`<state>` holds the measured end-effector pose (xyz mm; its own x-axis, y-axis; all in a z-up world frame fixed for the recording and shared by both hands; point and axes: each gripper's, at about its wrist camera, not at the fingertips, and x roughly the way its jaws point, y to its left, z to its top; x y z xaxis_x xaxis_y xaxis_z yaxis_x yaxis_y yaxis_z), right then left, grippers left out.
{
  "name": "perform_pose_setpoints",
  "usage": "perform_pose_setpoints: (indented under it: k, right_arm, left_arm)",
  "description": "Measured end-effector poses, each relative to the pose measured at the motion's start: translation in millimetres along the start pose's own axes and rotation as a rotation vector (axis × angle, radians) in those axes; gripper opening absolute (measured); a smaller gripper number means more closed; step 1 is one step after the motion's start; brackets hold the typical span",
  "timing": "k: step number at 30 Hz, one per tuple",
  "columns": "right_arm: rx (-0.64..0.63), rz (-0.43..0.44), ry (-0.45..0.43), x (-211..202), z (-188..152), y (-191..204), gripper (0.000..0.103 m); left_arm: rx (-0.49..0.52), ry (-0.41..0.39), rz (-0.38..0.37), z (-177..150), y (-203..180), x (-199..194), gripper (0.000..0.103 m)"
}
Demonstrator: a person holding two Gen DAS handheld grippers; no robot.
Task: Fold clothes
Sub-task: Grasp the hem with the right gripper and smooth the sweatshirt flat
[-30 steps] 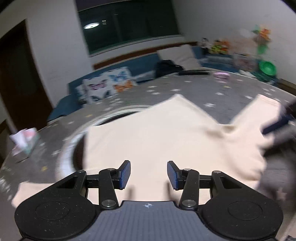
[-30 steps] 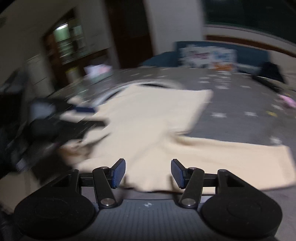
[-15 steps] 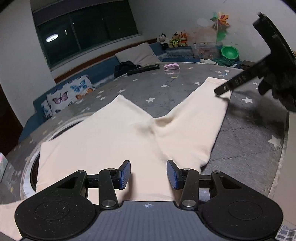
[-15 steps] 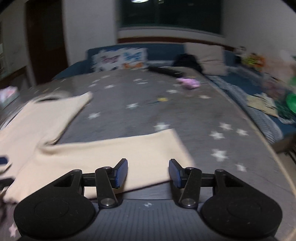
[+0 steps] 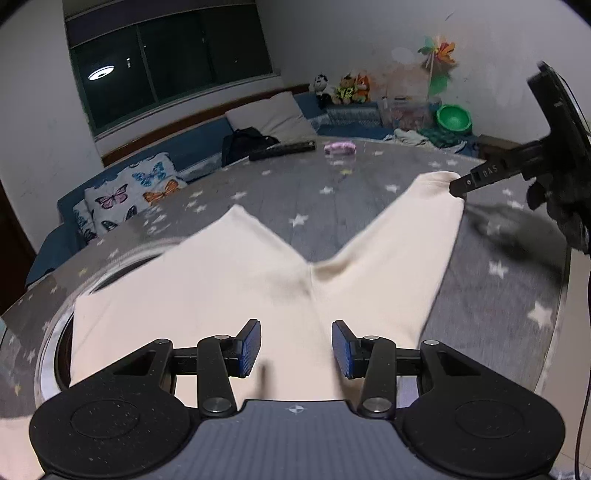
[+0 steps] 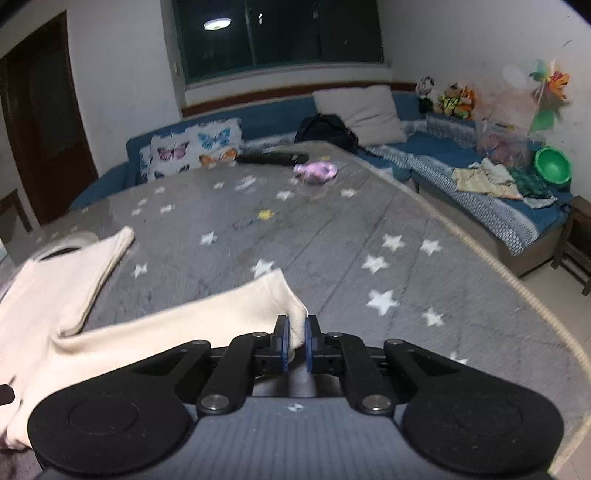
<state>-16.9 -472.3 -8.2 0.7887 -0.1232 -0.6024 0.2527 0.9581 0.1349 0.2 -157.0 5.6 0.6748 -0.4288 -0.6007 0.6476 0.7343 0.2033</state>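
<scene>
Your right gripper [image 6: 294, 341] is pinched closed on the cuff end of the cream garment's sleeve [image 6: 207, 314], a tuck of fabric squeezed between its blue pads [image 6: 282, 343]. Your left gripper [image 5: 295, 347] hangs with its jaws spread wide and nothing between them, above the near part of the cream garment [image 5: 207, 288].

That garment lies flat on the grey star-print table cover [image 5: 332, 199]. Its body spreads to your left, partly covering a round ring [image 5: 55, 354] set in the table top. The sleeve runs from the body out to your right, and in the left wrist view its far end meets the tip of your right gripper [image 5: 461, 184], with your dark-gloved hand [image 5: 561, 206] behind it.

Farther along the table sit a small pink item [image 6: 316, 171] and a long black object [image 6: 273, 158], both well apart from the garment. Beyond the table edge a blue sofa [image 6: 461, 177] wraps the corner, carrying butterfly-print cushions [image 6: 192, 147], a plain pillow [image 6: 362, 109], a dark bag [image 6: 325, 129], soft toys [image 6: 450, 98], a green bowl [image 6: 552, 164] and loose clothes [image 6: 487, 179]. A dark window [image 6: 280, 33] reflects a ceiling lamp.
</scene>
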Motion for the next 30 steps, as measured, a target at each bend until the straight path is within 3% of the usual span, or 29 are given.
perform_pose_setpoints:
  k: [8, 14, 18, 24, 30]
  right_arm:
    - [0.047, -0.008, 0.016, -6.0, -8.1, -14.1, 0.008]
    - [0.074, 0.018, -0.009, -19.7, -1.9, -14.5, 0.007]
    - [0.052, 0.062, -0.06, -42.4, 14.1, -2.2, 0.007]
    - [-0.019, 0.152, -0.139, -82.8, 41.8, 32.4, 0.007]
    - [-0.137, 0.272, -0.195, -115.8, 66.5, 87.4, 0.007]
  left_arm:
    - [-0.075, 0.012, -0.075, 20.2, 4.5, 37.5, 0.026]
    - [-0.088, 0.048, -0.112, 24.9, -0.3, 59.7, 0.027]
    - [-0.12, 0.024, -0.133, 23.8, 6.1, 52.5, 0.028]
    - [-0.169, -0.018, -0.098, 7.8, 33.2, 15.1, 0.028]
    - [-0.222, -0.014, -0.005, -24.7, 65.8, -13.8, 0.028]
